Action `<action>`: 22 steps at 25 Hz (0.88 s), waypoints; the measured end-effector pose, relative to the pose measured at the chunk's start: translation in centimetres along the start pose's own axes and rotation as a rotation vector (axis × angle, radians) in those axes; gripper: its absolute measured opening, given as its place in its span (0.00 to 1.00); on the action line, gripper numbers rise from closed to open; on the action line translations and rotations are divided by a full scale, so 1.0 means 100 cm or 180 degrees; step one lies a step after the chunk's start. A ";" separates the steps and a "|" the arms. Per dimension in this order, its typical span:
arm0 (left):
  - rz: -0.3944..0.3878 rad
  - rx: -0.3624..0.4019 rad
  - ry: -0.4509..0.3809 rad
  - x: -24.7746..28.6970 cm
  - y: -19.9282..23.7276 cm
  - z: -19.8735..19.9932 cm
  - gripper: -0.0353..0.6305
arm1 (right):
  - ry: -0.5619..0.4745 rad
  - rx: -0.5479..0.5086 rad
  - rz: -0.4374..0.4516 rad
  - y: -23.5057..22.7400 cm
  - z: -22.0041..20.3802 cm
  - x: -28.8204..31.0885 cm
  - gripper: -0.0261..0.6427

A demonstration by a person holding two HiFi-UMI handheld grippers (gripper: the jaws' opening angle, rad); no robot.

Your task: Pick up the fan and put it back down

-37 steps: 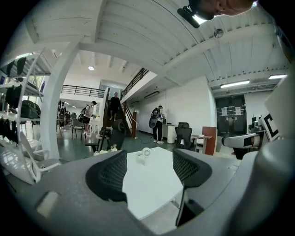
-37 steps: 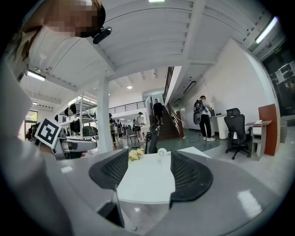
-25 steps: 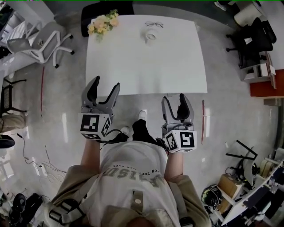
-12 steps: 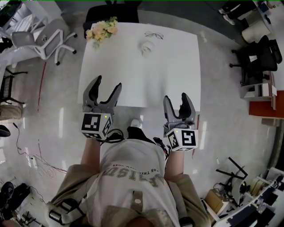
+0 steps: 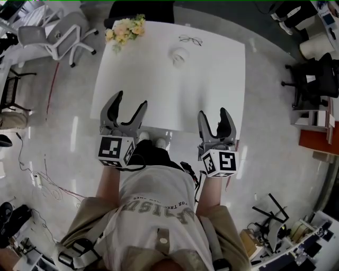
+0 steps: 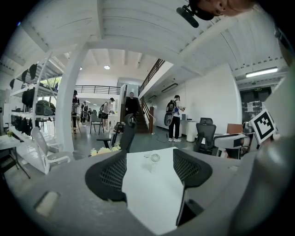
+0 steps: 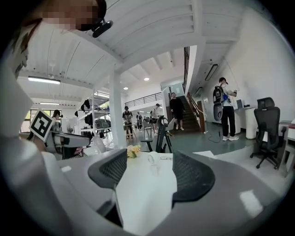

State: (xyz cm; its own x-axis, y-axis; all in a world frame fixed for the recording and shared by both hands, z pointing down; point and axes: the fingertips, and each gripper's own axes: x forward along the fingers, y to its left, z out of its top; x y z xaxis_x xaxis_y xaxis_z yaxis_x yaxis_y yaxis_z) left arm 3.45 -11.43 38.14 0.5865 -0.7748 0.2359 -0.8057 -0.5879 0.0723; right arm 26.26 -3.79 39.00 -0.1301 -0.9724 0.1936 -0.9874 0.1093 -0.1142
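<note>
A small white fan [image 5: 179, 55] stands at the far middle of the white table [image 5: 212, 90]. It shows small between the jaws in the left gripper view [image 6: 155, 158] and in the right gripper view [image 7: 153, 159]. My left gripper [image 5: 130, 103] is open over the table's near left edge, far short of the fan. My right gripper [image 5: 214, 115] is open over the near right edge, just as far from it. Nothing sits between either pair of jaws, in the left gripper [image 6: 150, 170] or the right gripper [image 7: 150, 174].
A bunch of yellow flowers [image 5: 125, 29] lies at the table's far left corner, and a pair of glasses [image 5: 190, 39] lies behind the fan. A black chair [image 5: 142, 10] stands at the far side and a white office chair [image 5: 55, 36] to the left. Several people stand far off in the hall.
Both grippers and the person have come forward to the table; the jaw tips now reach over its near edge. Both stay open and empty.
</note>
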 end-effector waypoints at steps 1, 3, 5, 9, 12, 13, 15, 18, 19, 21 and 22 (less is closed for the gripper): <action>0.0006 -0.0013 0.0017 0.001 0.001 -0.002 0.54 | 0.0029 -0.0013 0.0011 0.000 -0.002 0.004 0.47; 0.0006 -0.0044 0.0054 0.003 0.003 -0.006 0.54 | 0.0096 -0.0048 0.0031 0.000 -0.008 0.014 0.47; -0.0013 -0.0072 0.0097 0.006 0.007 -0.012 0.54 | 0.0164 -0.0094 0.0051 0.003 -0.014 0.024 0.48; -0.0075 -0.0113 0.0172 0.019 0.016 -0.022 0.54 | 0.0251 -0.0097 0.0099 0.006 -0.026 0.049 0.49; -0.0131 -0.0132 0.0193 0.032 0.023 -0.022 0.54 | 0.0356 -0.0143 0.0151 0.004 -0.036 0.071 0.49; -0.0154 -0.0133 0.0194 0.037 0.025 -0.020 0.54 | 0.0408 -0.0180 0.0172 0.003 -0.039 0.080 0.49; -0.0202 -0.0126 0.0201 0.047 0.029 -0.017 0.54 | 0.0517 -0.0229 0.0224 0.001 -0.047 0.098 0.50; -0.0269 -0.0116 0.0228 0.062 0.036 -0.016 0.54 | 0.0679 -0.0310 0.0307 0.000 -0.061 0.127 0.52; -0.0284 -0.0118 0.0244 0.067 0.039 -0.017 0.54 | 0.0733 -0.0357 0.0333 0.000 -0.066 0.137 0.52; -0.0306 -0.0124 0.0276 0.076 0.046 -0.018 0.54 | 0.0838 -0.0454 0.0386 -0.001 -0.077 0.157 0.53; -0.0319 -0.0126 0.0285 0.080 0.049 -0.018 0.54 | 0.0887 -0.0490 0.0409 -0.002 -0.083 0.167 0.53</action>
State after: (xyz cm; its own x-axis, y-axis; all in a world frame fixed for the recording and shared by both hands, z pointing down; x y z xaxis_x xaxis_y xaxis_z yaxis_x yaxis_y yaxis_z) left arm 4.04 -20.11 42.12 0.6558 -0.6879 0.3111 -0.7472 -0.6502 0.1374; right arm 23.54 -18.32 50.30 -0.2529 -0.8573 0.4485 -0.9606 0.2778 -0.0107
